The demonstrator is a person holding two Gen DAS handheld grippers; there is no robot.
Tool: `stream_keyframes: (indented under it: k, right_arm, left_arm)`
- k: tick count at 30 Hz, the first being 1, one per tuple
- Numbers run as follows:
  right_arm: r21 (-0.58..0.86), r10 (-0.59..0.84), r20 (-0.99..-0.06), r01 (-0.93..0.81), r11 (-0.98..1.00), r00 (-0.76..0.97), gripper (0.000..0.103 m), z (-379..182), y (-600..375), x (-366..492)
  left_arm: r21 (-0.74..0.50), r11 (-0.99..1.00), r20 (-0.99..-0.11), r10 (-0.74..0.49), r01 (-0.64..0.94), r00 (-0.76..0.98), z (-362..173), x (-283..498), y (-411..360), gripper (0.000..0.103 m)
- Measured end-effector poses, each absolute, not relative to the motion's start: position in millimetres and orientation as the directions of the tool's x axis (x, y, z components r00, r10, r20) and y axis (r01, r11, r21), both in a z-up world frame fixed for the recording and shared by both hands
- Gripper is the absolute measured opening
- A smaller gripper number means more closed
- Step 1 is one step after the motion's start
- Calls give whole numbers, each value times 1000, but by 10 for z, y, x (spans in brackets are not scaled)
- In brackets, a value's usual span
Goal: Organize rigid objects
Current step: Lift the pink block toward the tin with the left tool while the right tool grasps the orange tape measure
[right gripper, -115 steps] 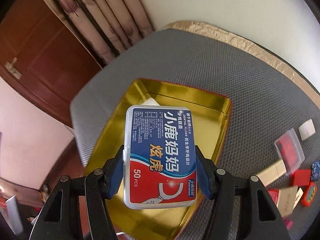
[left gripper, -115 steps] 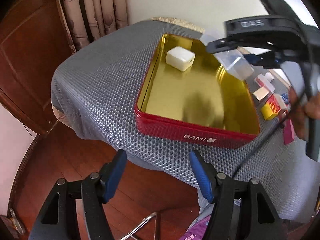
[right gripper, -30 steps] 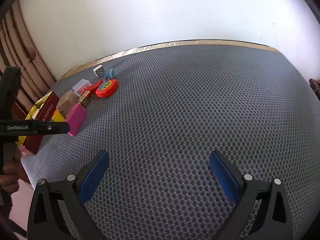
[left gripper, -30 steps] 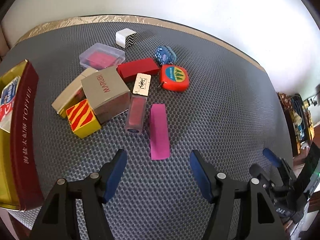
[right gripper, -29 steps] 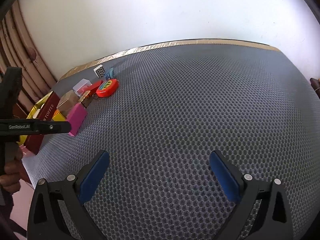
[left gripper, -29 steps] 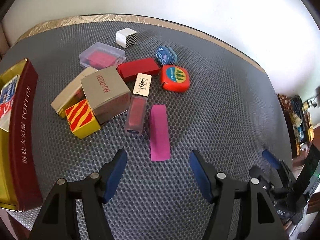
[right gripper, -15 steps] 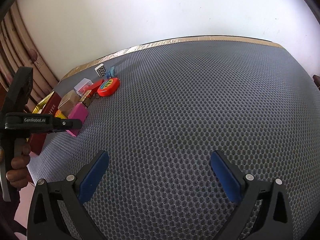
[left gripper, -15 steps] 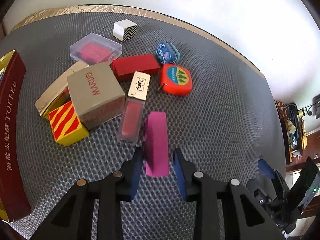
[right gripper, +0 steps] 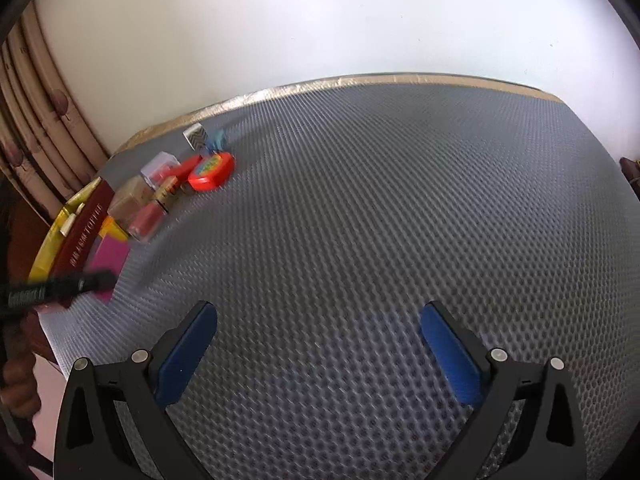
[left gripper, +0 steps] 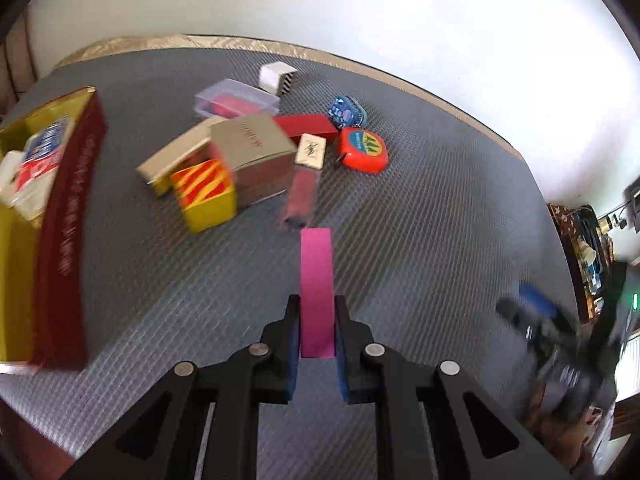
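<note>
Left gripper [left gripper: 317,344] pinches the near end of the magenta block [left gripper: 316,276], pads pressed on both long sides; block points away along the fingers, over the grey mesh mat [left gripper: 420,216]. Gripper pitched steeply down.

Right gripper [right gripper: 318,344] spread wide with nothing between the pads, angled down over bare mat, well apart from the clutter.

Red tin [left gripper: 64,236] at left, gold inside: holds a blue/red floss box [left gripper: 40,156] and a white item [left gripper: 10,178] beside it.

Beyond the block: pink tube [left gripper: 300,192], yellow striped box [left gripper: 206,192], tan box [left gripper: 256,148] touching it. Farther: red tape measure [left gripper: 362,148], red bar [left gripper: 308,126], clear case [left gripper: 236,100] with a red insert, blue item [left gripper: 346,110]. Farthest: zigzag cube [left gripper: 278,76].
</note>
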State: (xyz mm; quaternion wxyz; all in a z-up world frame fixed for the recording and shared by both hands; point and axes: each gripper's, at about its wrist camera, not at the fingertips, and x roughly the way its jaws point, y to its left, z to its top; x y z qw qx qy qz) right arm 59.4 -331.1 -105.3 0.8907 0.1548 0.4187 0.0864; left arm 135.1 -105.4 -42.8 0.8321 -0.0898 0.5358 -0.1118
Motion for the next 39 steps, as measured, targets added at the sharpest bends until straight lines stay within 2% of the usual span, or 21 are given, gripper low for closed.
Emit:
stream_keyframes:
  k: [5, 8, 11, 18, 21, 24, 27, 30, 32, 33, 39]
  right_arm:
    - [341, 359, -692, -155, 927, 626, 102, -891, -2980, 996]
    - [308, 363, -708, -197, 931, 606, 101, -857, -2726, 1357]
    - [279, 331, -731, -181, 943, 597, 100, -873, -2559, 1660]
    - [343, 351, -737, -127, 931, 577, 98, -945, -2419, 2071]
    - [318, 323, -751, -113, 941, 576, 96, -975, -2334, 2149]
    - [293, 310, -767, -122, 948, 562, 87, -1015, -2235, 2222]
    - [275, 299, -771, -130, 953, 563, 85, -1015, -2180, 2260]
    - [229, 262, -785, -129, 965, 561, 75, -1032, -2114, 2311]
    - [189, 235, -790, -140, 972, 566, 51, -1029, -2079, 2299]
    - [153, 204, -794, -136, 979, 573, 45, -1033, -2073, 2279]
    - [172, 215, -775, -128, 977, 594, 44, -1047, -2226, 2024]
  left_arm:
    - [-273, 961, -881, -270, 49, 388, -506, 1081, -898, 15]
    - [-252, 967, -880, -249, 48, 404, -516, 967, -874, 15]
    - [-261, 964, -873, -260, 56, 413, -474, 951, -820, 15]
    - [-288, 954, -865, -295, 79, 406, -459, 949, -825, 15]
    - [-292, 953, -865, -299, 80, 403, -460, 951, -825, 15]
    - [-298, 951, -861, -304, 80, 407, -444, 951, -810, 15]
    - [-299, 950, -859, -307, 85, 409, -443, 963, -803, 15]
    - [-296, 951, -862, -306, 88, 404, -451, 946, -807, 15]
    - [-293, 952, -864, -303, 86, 402, -464, 950, -815, 15]
    - [-292, 953, -865, -301, 86, 402, -469, 954, -818, 15]
    - [-298, 951, -856, -303, 79, 419, -380, 927, -823, 15]
